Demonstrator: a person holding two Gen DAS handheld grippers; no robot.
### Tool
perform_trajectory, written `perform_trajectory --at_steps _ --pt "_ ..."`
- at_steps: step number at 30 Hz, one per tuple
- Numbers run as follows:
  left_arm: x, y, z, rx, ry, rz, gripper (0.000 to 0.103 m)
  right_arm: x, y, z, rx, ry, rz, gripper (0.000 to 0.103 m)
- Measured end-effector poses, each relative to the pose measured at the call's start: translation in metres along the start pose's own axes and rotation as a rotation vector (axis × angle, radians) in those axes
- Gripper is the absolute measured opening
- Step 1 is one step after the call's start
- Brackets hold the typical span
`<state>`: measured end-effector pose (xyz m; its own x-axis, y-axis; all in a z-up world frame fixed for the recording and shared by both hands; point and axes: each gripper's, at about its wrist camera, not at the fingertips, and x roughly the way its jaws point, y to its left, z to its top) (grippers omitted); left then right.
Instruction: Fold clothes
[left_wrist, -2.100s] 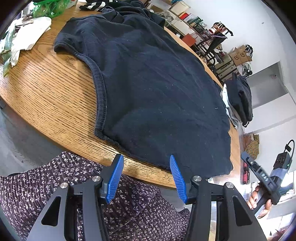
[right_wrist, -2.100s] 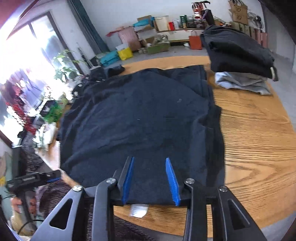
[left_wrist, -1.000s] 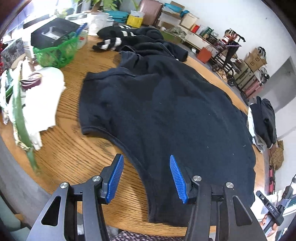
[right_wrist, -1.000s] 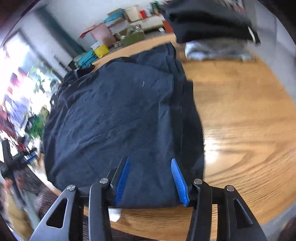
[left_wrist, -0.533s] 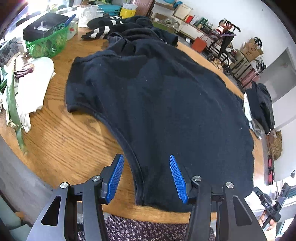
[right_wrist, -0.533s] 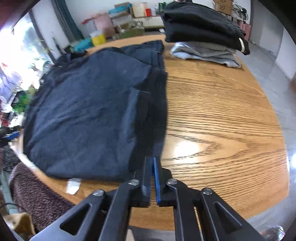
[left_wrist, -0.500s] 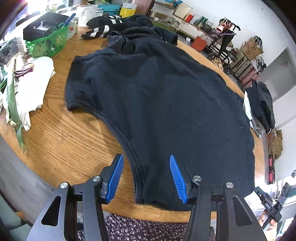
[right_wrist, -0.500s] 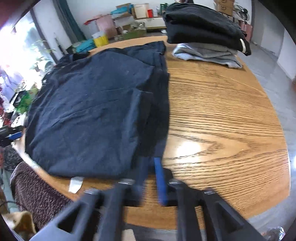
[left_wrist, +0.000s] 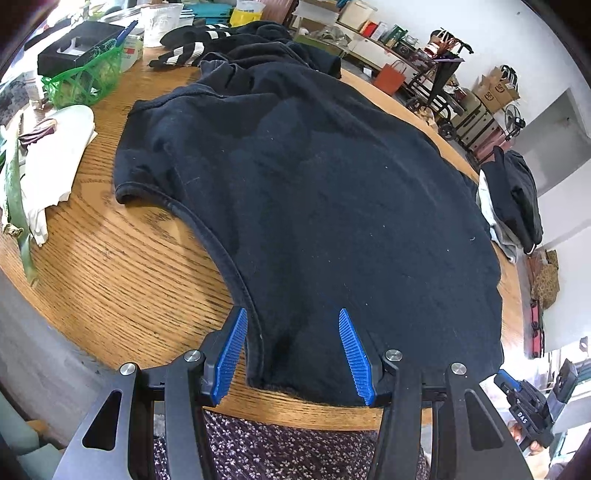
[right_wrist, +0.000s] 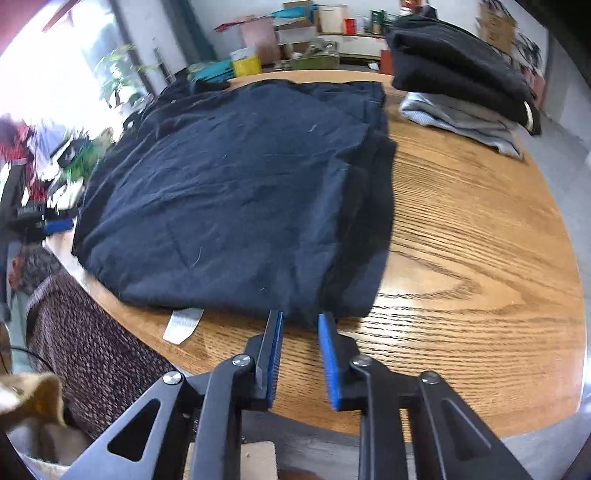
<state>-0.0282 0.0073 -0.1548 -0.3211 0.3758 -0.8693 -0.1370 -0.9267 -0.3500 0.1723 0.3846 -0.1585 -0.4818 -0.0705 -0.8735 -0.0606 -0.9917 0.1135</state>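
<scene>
- The black T-shirt is shown spread flat on the round wooden table, its hem lying along the near table edge and its collar end toward the far clutter; one short sleeve is laid out to the left in the left wrist view.
- In the right wrist view the same garment is seen with its right side already doubled in a darker strip beside bare wood.
- The fabric is judged to be soft, light and limp; no shape is expected to be kept once it is lifted, and sagging between two hold points is likely.
- The knit is judged not to be slippery, so a pinch through hem or seam is expected to hold.
- The left gripper is held with its jaws about half spread, straddling the left hem corner; the cloth lies between them but is not seen to be pressed.
- The right gripper is held with its jaws narrow, having just been closing, over bare wood just short of the right hem corner; nothing is between them.
- The two hem corners are suggested as hold points, the stitched hem being thicker than the body cloth.
- A white care label is seen protruding under the hem.
- A stack of folded clothes is seen at the far right of the table.
</scene>
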Motion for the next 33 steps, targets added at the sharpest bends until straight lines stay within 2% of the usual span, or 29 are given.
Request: perform_trajectory --at_steps 2,3,4,8,15,17,20,21,22,26,30,33 --pt "-0.001 0.001 -0.001 -0.003 0.000 0.001 0.054 0.003 0.001 0.000 -0.004 0.003 -0.010 0.022" --pt "-0.001 0.002 -0.002 -0.004 0.000 0.002 0.054 0.003 0.002 0.000 -0.005 -0.003 -0.017 0.025" --pt "-0.001 0.003 -0.003 -0.006 0.001 0.002 0.054 0.003 0.002 0.000 -0.007 -0.007 -0.013 0.033" --pt "-0.004 0.010 -0.008 -0.027 0.002 0.003 0.054 0.006 0.005 0.000 -0.064 0.015 -0.020 0.039" --pt "-0.004 0.012 -0.015 -0.033 0.016 0.009 0.054 0.014 0.004 -0.001 -0.122 0.015 -0.054 0.039" --pt "-0.005 0.010 -0.015 -0.029 0.014 0.015 0.054 0.016 0.009 0.002 -0.141 0.005 -0.060 0.037" --pt "-0.007 0.008 -0.015 -0.022 0.007 0.015 0.054 0.017 0.016 0.007 -0.172 -0.005 -0.053 0.024" --pt "-0.008 0.008 -0.016 -0.021 0.004 0.012 0.054 0.018 0.017 0.009 -0.166 -0.002 -0.045 0.015" --pt "-0.010 0.007 -0.016 -0.020 0.002 0.008 0.054 0.017 0.016 0.012 -0.144 0.003 -0.027 0.011" --pt "-0.011 0.006 -0.017 -0.015 0.008 0.018 0.054 0.004 0.005 0.021 -0.019 0.001 0.040 0.008" --pt "-0.008 0.005 -0.015 -0.005 0.012 0.019 0.054 -0.013 -0.006 0.014 0.071 0.026 0.043 0.007" --pt "-0.006 0.004 -0.011 0.004 0.005 0.067 0.054 -0.041 -0.007 0.006 0.120 -0.011 0.086 0.007"
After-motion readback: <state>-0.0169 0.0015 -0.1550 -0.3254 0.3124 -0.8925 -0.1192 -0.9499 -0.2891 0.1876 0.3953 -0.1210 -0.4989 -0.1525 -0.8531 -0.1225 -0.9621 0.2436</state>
